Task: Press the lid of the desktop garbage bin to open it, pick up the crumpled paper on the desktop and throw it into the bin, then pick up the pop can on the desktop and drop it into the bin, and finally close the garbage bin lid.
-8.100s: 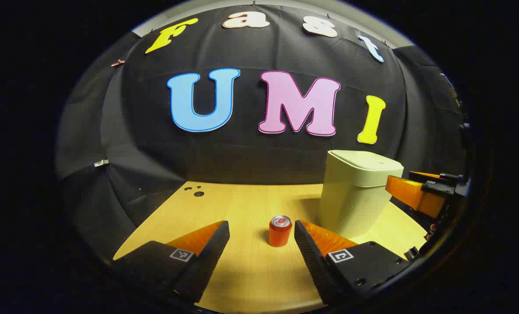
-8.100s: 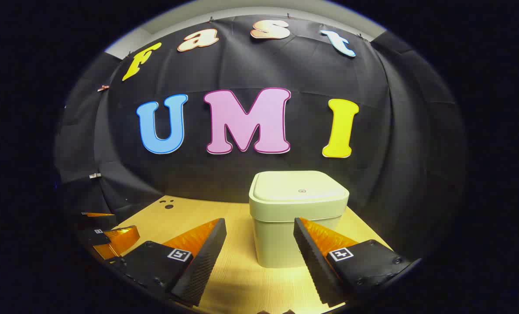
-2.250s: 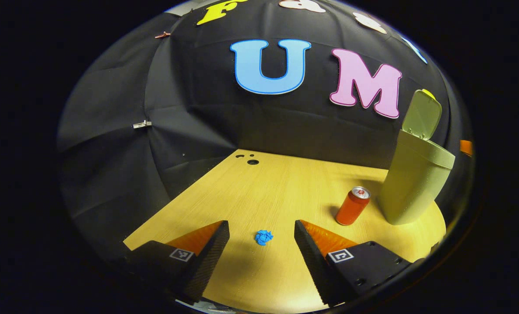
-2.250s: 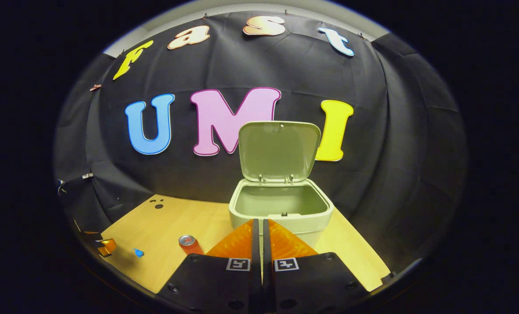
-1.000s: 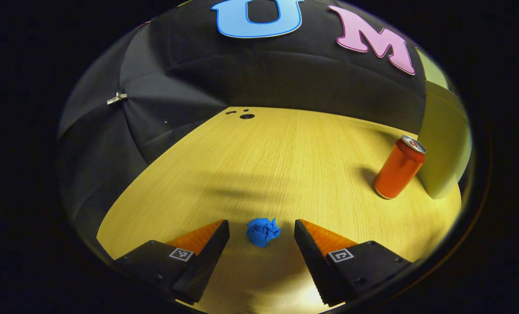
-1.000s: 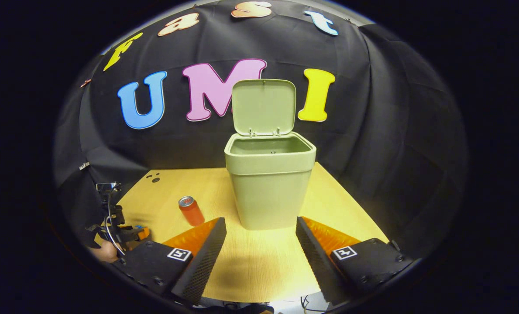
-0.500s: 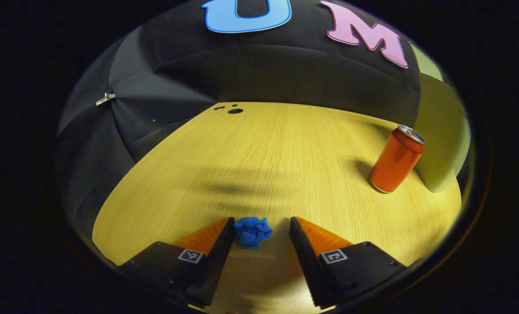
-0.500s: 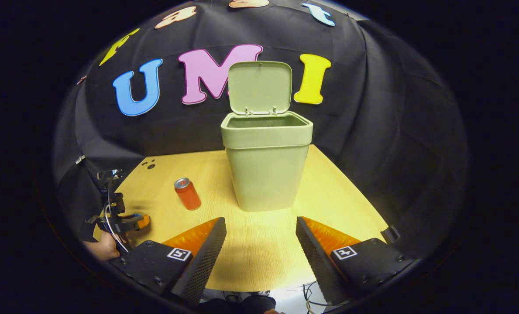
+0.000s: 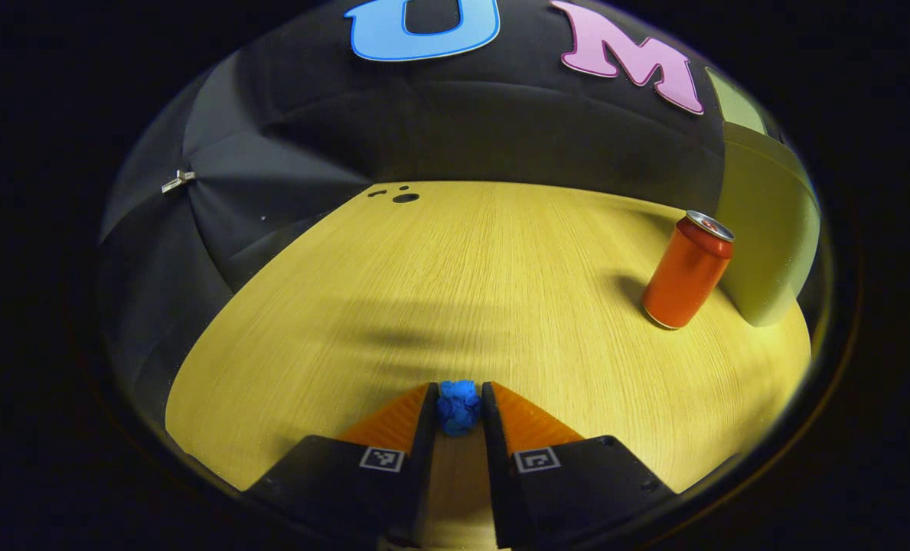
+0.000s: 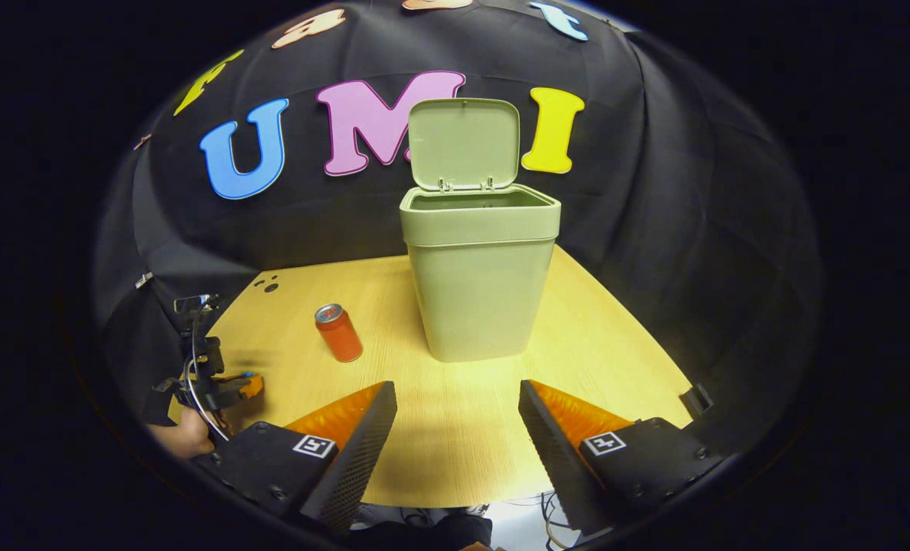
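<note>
In the left gripper view a small blue crumpled paper (image 9: 458, 406) rests on the wooden desktop (image 9: 485, 275), and my left gripper (image 9: 458, 399) is shut on it, both fingers pressing its sides. An orange pop can (image 9: 685, 271) stands upright to the right, beside the pale green bin (image 9: 768, 229). In the right gripper view the bin (image 10: 479, 291) stands mid-table with its lid (image 10: 464, 142) raised upright, and the can (image 10: 339, 333) is to its left. My right gripper (image 10: 455, 417) hangs open over the table's near edge, empty. The left gripper (image 10: 229, 386) is low at the far left.
A hand (image 10: 183, 436) holds the left gripper at the table's left edge. Small round holes (image 9: 405, 197) mark the desktop's far left corner. Black cloth walls close the back and sides. Cables (image 10: 535, 509) hang below the near edge.
My left gripper's fingers have closed from wide apart onto the blue paper. The right gripper has backed off from the bin a little and stays open.
</note>
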{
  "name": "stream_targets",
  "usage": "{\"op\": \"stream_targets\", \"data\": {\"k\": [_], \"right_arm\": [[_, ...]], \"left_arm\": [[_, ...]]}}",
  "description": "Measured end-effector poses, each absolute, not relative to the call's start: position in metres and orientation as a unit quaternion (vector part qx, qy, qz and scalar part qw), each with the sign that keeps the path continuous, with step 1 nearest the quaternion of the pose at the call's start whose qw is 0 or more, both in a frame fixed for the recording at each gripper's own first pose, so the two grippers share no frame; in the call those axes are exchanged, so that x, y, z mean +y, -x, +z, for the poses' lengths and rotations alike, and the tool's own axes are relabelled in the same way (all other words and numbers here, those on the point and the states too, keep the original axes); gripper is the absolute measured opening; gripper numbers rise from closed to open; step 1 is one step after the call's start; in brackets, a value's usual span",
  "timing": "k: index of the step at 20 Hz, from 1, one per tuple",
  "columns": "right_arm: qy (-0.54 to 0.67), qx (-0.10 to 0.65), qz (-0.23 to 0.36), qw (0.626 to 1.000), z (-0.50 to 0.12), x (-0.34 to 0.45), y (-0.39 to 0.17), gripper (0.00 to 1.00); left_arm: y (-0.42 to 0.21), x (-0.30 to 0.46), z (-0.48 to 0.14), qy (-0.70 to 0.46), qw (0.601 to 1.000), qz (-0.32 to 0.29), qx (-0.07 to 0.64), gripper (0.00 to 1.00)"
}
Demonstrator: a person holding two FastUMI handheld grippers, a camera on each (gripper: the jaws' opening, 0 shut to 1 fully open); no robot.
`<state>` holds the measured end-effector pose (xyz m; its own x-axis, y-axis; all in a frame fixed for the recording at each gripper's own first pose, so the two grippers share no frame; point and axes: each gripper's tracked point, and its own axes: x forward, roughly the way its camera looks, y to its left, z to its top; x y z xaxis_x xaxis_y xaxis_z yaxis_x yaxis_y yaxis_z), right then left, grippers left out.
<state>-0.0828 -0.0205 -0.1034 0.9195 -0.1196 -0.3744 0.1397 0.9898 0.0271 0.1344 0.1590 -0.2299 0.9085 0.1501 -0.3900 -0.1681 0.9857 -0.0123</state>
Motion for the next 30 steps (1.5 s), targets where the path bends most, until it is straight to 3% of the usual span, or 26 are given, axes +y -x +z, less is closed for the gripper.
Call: {"op": "stream_targets", "data": {"k": [2, 4, 5, 6, 7, 8, 12, 13, 14, 18, 21, 22, 30], "right_arm": [[-0.022, 0.195, -0.065, 0.978, -0.107, -0.021, 0.084, 1.0], [-0.018, 0.196, -0.067, 0.978, -0.108, -0.023, 0.083, 1.0], [-0.019, 0.194, -0.068, 0.978, -0.107, -0.024, 0.082, 1.0], [-0.02, 0.193, -0.068, 0.979, -0.107, -0.024, 0.082, 1.0], [-0.021, 0.19, -0.068, 0.979, -0.107, -0.024, 0.081, 1.0], [-0.021, 0.185, -0.071, 0.98, -0.105, -0.026, 0.08, 1.0], [-0.029, 0.174, -0.08, 0.981, -0.104, -0.035, 0.078, 1.0], [-0.034, 0.177, -0.08, 0.98, -0.106, -0.037, 0.076, 1.0], [-0.037, 0.18, -0.078, 0.98, -0.106, -0.04, 0.072, 1.0], [-0.043, 0.175, -0.064, 0.982, -0.095, -0.052, 0.049, 1.0], [-0.031, 0.166, -0.054, 0.984, -0.089, -0.064, 0.034, 0.99], [-0.026, 0.165, -0.051, 0.985, -0.089, -0.067, 0.029, 0.99], [-0.037, 0.182, -0.012, 0.983, -0.106, -0.074, 0.007, 0.99]], "left_arm": [[-0.135, 0.159, -0.228, 0.019, 0.977, 0.08, 0.196, 0.3], [-0.135, 0.16, -0.226, 0.018, 0.978, 0.081, 0.193, 0.33], [-0.136, 0.158, -0.222, 0.019, 0.979, 0.079, 0.188, 0.29], [-0.134, 0.155, -0.22, 0.017, 0.98, 0.077, 0.185, 0.33], [-0.133, 0.156, -0.215, 0.012, 0.98, 0.075, 0.182, 0.29], [-0.132, 0.154, -0.209, 0.007, 0.981, 0.072, 0.179, 0.33], [-0.124, 0.139, -0.161, 0.001, 0.988, 0.049, 0.149, 0.33], [-0.121, 0.132, -0.147, 0.001, 0.989, 0.041, 0.143, 0.29], [-0.118, 0.129, -0.134, 0.001, 0.99, 0.037, 0.135, 0.33], [-0.106, 0.103, -0.082, 0.003, 0.994, 0.009, 0.111, 0.28], [-0.103, 0.072, -0.04, 0.01, 0.996, -0.016, 0.086, 0.28], [-0.106, 0.062, -0.029, 0.017, 0.997, -0.019, 0.078, 0.33], [-0.115, -0.044, 0.054, 0.039, 0.994, -0.092, 0.032, 0.33]]}}
